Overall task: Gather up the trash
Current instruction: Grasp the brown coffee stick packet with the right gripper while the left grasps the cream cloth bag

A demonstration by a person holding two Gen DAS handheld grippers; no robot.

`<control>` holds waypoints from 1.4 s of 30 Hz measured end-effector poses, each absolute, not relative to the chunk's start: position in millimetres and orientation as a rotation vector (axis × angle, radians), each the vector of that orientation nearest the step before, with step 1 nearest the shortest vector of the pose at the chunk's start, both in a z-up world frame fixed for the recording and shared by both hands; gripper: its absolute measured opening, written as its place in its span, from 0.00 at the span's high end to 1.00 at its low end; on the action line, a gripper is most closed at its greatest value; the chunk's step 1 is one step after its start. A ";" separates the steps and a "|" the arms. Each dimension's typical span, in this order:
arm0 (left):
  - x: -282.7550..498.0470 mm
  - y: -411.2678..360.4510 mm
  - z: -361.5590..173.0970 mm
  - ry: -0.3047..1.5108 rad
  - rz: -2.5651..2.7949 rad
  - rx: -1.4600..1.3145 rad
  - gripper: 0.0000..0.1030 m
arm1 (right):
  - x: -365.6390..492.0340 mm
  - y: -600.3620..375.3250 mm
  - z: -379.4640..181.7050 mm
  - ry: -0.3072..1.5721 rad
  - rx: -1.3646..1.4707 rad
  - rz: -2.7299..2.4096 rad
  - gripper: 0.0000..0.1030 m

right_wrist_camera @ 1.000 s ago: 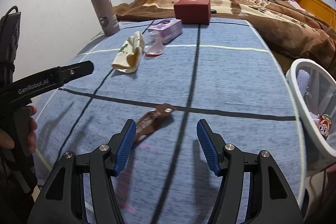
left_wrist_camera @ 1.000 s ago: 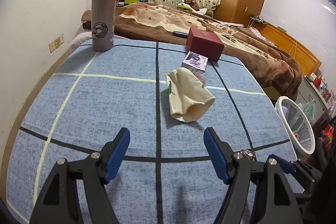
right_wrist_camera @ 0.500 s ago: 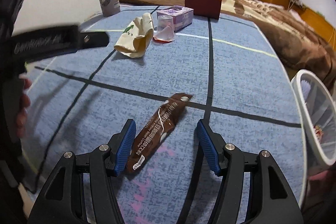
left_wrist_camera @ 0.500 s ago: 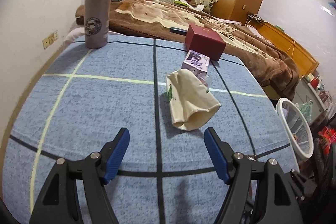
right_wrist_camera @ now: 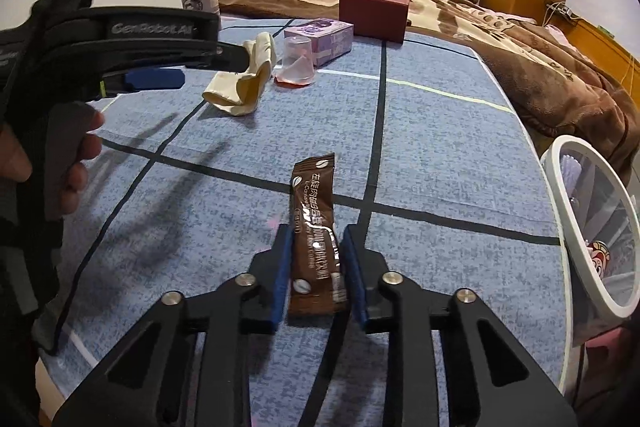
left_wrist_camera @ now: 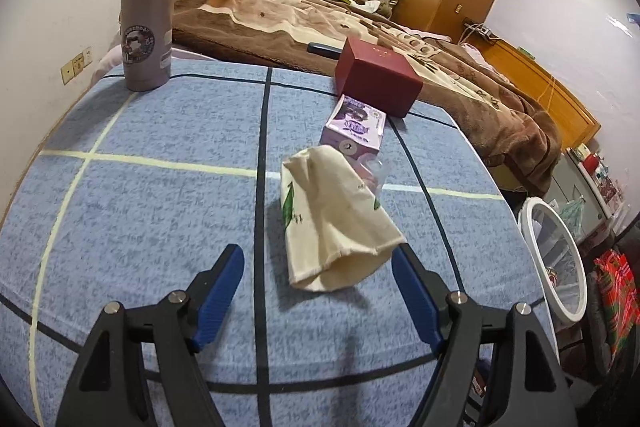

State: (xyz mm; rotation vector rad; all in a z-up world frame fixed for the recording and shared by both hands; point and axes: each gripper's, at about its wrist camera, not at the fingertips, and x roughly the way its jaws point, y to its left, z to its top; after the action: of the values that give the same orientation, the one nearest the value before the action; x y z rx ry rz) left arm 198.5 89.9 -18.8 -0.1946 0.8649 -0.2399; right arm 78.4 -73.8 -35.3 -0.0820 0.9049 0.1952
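Right gripper (right_wrist_camera: 318,273) just closed, clamping brown sachet (right_wrist_camera: 316,231) for the bin (right_wrist_camera: 560,211) at right. Left gripper (left_wrist_camera: 318,291) gapes wide, nearing cream paper cup (left_wrist_camera: 332,219), likely next.

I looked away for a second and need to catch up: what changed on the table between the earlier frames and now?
The right gripper has just been closing and now clamps the brown coffee sachet, which has turned to lie straight between its pads. The left gripper, open, moved closer to the cream paper cup. The thermos, red box, purple carton and white bin stayed put.
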 end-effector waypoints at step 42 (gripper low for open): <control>223.1 59.7 -33.4 0.913 -0.167 -0.148 0.46 | 98.4 -102.7 -34.5 0.897 -0.016 0.220 0.78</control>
State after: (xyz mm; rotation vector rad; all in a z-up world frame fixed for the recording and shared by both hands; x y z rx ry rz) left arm 223.1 59.7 -33.4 -0.1475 0.9134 -0.1671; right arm 98.4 -102.7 -34.5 -0.0161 0.8967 0.2202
